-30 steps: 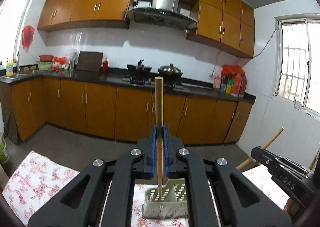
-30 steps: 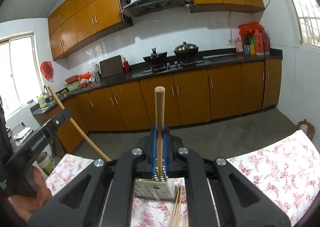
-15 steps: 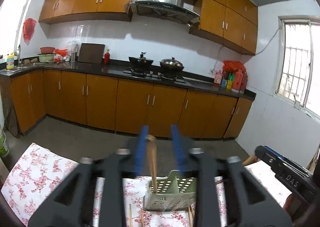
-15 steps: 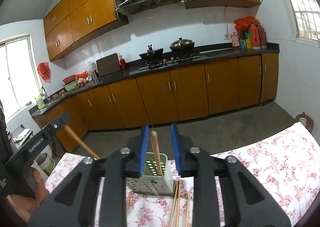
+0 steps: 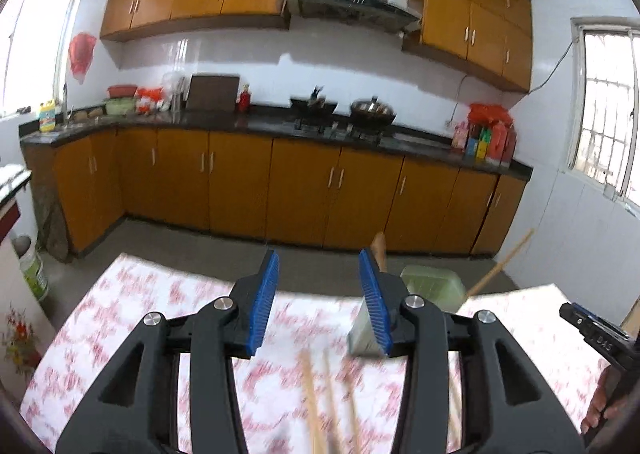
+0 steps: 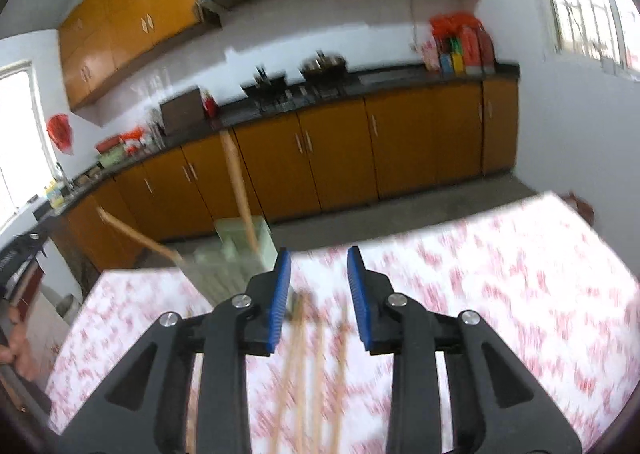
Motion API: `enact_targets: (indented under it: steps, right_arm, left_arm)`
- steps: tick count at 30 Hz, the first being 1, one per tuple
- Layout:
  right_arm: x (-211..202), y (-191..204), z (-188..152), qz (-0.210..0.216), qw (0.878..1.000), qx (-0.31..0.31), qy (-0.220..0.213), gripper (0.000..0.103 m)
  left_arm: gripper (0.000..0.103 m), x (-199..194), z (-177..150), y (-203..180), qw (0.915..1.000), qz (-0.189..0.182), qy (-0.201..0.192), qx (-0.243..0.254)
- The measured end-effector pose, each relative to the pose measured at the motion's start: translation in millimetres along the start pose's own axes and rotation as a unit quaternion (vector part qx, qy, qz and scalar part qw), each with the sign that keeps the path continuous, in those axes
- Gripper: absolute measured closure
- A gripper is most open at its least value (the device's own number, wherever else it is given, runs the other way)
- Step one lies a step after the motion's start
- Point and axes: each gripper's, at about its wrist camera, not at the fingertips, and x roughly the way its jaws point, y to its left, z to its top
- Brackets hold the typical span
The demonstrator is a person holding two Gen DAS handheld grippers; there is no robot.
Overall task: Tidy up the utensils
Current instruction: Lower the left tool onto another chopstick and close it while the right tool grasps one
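Below both of your grippers, on the white tablecloth with red flowers (image 6: 500,274), lie the loose wooden chopsticks (image 6: 316,358), long axes running roughly away from you, in line with the fingers. Your right gripper (image 6: 316,290) is released, its blue-padded jaws apart and empty, and the sticks pass almost directly under the gap between them. Your left gripper (image 5: 318,300) is also spread wide and holds nothing; in its view the same pale sticks (image 5: 310,394) lie just below and slightly to the right of centre. Either hand looks close enough, though the right sits more squarely over them (motion blur makes an exact count of sticks impossible).

Beyond the fingertips stands the pale green perforated plastic utensil holder (image 6: 240,250), on the cloth near the table's far edge. It lies ahead and left of the right gripper, ahead and right of the left one (image 5: 432,288). Two wooden sticks already stand in it, leaning: one nearly upright (image 6: 236,189), one tilted steeply outward (image 6: 140,240). Whether anything else is inside cannot be told.
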Motion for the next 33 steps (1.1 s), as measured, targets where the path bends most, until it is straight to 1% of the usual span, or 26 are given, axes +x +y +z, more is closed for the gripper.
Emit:
enact_targets:
  steps: [3, 5, 7, 11, 15, 18, 21, 22, 23, 26, 28, 30, 32, 33]
  right_arm:
    - [27.7, -12.5, -36.3, -0.012, 0.998, 0.011, 0.056, 0.074]
    - [45.5, -14.7, -59.3, -0.008, 0.995, 0.010, 0.096, 0.082]
    - [57.4, -10.4, -76.4, -0.003, 0.992, 0.005, 0.122, 0.084]
    - [75.3, 1.6, -101.6, -0.001, 0.988, -0.010, 0.157, 0.086]
    - [85.2, 4.5, -116.3, -0.007, 0.985, -0.019, 0.174, 0.086]
    - [89.3, 2.4, -123.1, -0.016, 0.983, -0.023, 0.181, 0.086]
    - [87.4, 1.7, -123.6, -0.024, 0.984, -0.036, 0.175, 0.091]
    - [87.6, 0.9, -123.3, -0.029, 0.984, -0.039, 0.174, 0.095]
    - [88.0, -0.4, -122.8, -0.031, 0.984, -0.038, 0.173, 0.095]
    - [90.0, -17.7, -117.0, -0.061, 0.985, -0.011, 0.164, 0.095]
    - [90.0, -28.2, -114.6, -0.068, 0.984, 0.009, 0.163, 0.095]
    - [89.9, -31.1, -114.4, -0.066, 0.984, 0.010, 0.164, 0.095]
    - [89.0, -28.7, -116.0, -0.070, 0.984, -0.005, 0.161, 0.095]
    - [88.6, -27.3, -116.6, -0.073, 0.984, -0.011, 0.160, 0.095]
  left_arm:
    - [0.060, 5.2, -28.2, 12.7, 0.9995, 0.017, 0.028, 0.004]
    - [0.060, 10.0, -45.4, 19.1, 0.9986, 0.026, 0.045, 0.009]
    - [0.060, 16.1, -64.3, 27.0, 0.9971, 0.032, 0.069, 0.008]
    - [0.060, 28.0, -97.8, 40.3, 0.9925, 0.037, 0.116, -0.004]
    - [0.060, 33.3, -119.0, 44.1, 0.9888, 0.036, 0.144, -0.010]
    - [0.060, 34.9, -132.5, 43.5, 0.9869, 0.030, 0.158, -0.011]
    - [0.060, 37.3, -141.0, 39.5, 0.9855, 0.015, 0.168, -0.011]
    - [0.060, 38.7, -143.7, 37.2, 0.9850, 0.009, 0.172, -0.010]
    - [0.060, 39.4, -146.8, 34.5, 0.9844, 0.003, 0.176, -0.008]
    - [0.060, 41.5, -154.0, 28.9, 0.9814, -0.019, 0.191, -0.003]
    - [0.060, 42.9, -159.2, 23.8, 0.9793, -0.029, 0.200, 0.002]
    - [0.065, 45.0, -166.2, 17.0, 0.9761, -0.040, 0.214, 0.011]
    - [0.073, 47.5, -172.6, 12.3, 0.9731, -0.046, 0.225, 0.019]
    - [0.075, 48.8, -175.1, 10.4, 0.9719, -0.047, 0.230, 0.021]
